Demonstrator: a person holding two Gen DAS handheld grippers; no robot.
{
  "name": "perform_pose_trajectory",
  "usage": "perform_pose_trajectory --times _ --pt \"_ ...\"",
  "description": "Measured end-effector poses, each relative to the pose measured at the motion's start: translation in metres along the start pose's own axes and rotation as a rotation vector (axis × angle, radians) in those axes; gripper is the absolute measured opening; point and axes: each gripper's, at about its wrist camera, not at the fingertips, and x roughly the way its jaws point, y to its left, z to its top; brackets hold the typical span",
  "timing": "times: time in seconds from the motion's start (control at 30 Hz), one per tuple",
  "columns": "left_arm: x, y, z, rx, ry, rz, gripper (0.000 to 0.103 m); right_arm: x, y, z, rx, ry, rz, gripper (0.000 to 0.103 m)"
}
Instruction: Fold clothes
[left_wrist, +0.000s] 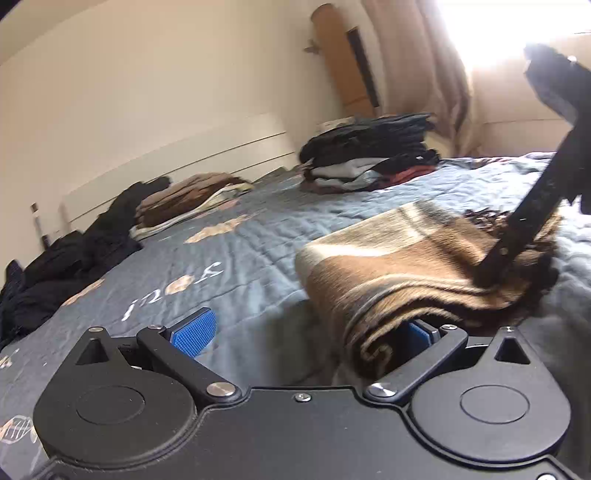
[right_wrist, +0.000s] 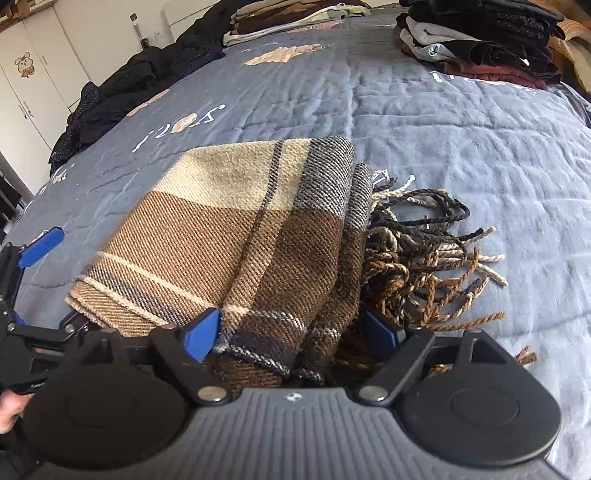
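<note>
A: Listing hidden parts: the folded scarf on your bedspread covers your left gripper's right pad.

B: Tongs?

A: Your left stands wide, gripping nothing. Your right gripper straddles the scarf's corner, jaws wide.

Left tool's right pad half behind folded scarf; window blown white.
</note>
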Motion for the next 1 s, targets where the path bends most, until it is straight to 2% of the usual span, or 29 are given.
perform_pose_trajectory --times 0.07,0.13,0.27,0.43,0.53,0.63,0.7,0.8,0.87,0.9,0.93,1.0 --pt "0.005 -0.007 0.005 0.061 -0.013 0.02 0.101 0.0 -0.001 0.0 0.005 0.0 0.003 0.083" --pt "0.013 -0.007 0.009 0.06 0.002 0.023 0.103 -0.001 -0.002 0.0 0.009 -0.001 0.004 0.083" --pt "0.029 0.007 0.008 -0.005 0.102 0.032 0.103 -0.002 -0.003 0.0 0.019 -0.004 0.013 0.083" --pt "0.008 0.026 -0.004 -0.055 0.096 0.017 0.103 -0.002 -0.007 0.0 0.037 -0.008 0.037 0.084" --pt "0.006 0.034 -0.01 -0.096 0.139 0.017 0.103 -0.002 -0.008 0.0 0.044 -0.009 0.055 0.086" --pt "0.004 0.031 -0.01 -0.082 0.184 0.014 0.103 -0.002 -0.007 -0.001 0.04 -0.007 0.057 0.086" --pt "-0.001 0.032 -0.008 -0.083 0.226 -0.046 0.103 -0.002 -0.007 -0.001 0.045 -0.008 0.048 0.086" --pt "-0.019 0.044 -0.006 -0.116 0.229 -0.168 0.103 -0.005 -0.01 0.0 0.071 -0.006 0.052 0.086" --pt "-0.028 0.058 -0.001 -0.165 0.194 -0.178 0.103 -0.009 -0.009 0.003 0.091 -0.003 0.053 0.086" --pt "-0.025 0.067 0.005 -0.215 0.198 -0.175 0.089 -0.012 -0.009 0.004 0.099 -0.003 0.051 0.086" --pt "-0.019 0.076 0.012 -0.281 0.212 -0.186 0.063 -0.016 -0.009 0.005 0.106 -0.007 0.048 0.086" --pt "-0.006 0.092 0.024 -0.401 0.233 -0.226 0.051 -0.027 -0.008 0.007 0.112 -0.035 0.049 0.086"
